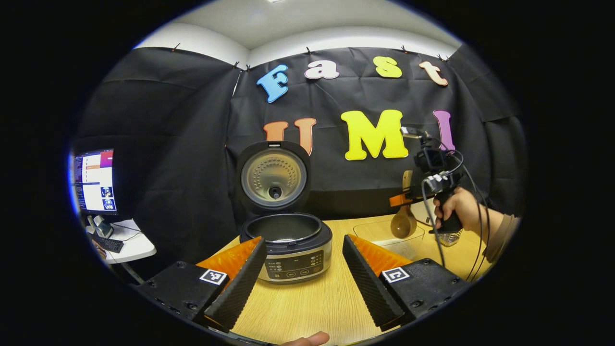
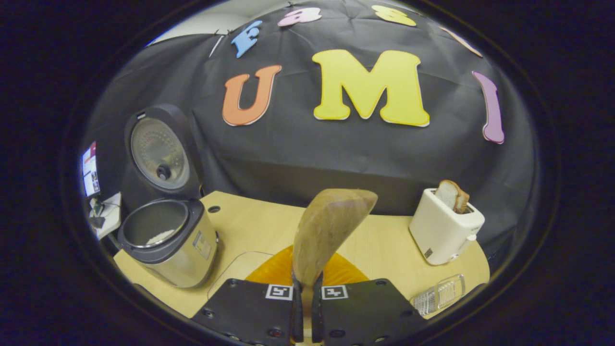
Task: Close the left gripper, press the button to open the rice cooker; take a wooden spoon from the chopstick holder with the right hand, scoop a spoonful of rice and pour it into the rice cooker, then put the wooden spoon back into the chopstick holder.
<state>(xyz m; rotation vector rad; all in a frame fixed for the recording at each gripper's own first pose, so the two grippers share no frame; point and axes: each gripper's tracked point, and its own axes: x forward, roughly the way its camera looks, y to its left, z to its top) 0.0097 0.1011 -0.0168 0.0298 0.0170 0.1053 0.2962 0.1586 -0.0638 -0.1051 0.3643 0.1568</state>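
Observation:
The rice cooker (image 1: 294,250) stands in the middle of the wooden table with its lid (image 1: 274,178) raised. My left gripper (image 1: 305,281) is open just in front of it, holding nothing. Off to the right, a hand holds my right gripper (image 1: 408,197) above the table, with the wooden spoon (image 1: 402,223) hanging bowl-down from it. In the right gripper view, my right gripper (image 2: 305,288) is shut on the spoon's handle and the spoon bowl (image 2: 331,230) sticks up ahead. The cooker (image 2: 166,245) sits to the left with some white rice in its pot. The clear chopstick holder (image 2: 439,293) lies at the lower right.
A white toaster (image 2: 447,228) with a slice of bread stands at the back right of the table. A clear shallow container (image 1: 384,235) lies under the spoon. A monitor (image 1: 93,180) and a side desk stand off to the left. A fingertip (image 1: 307,340) shows at the near edge.

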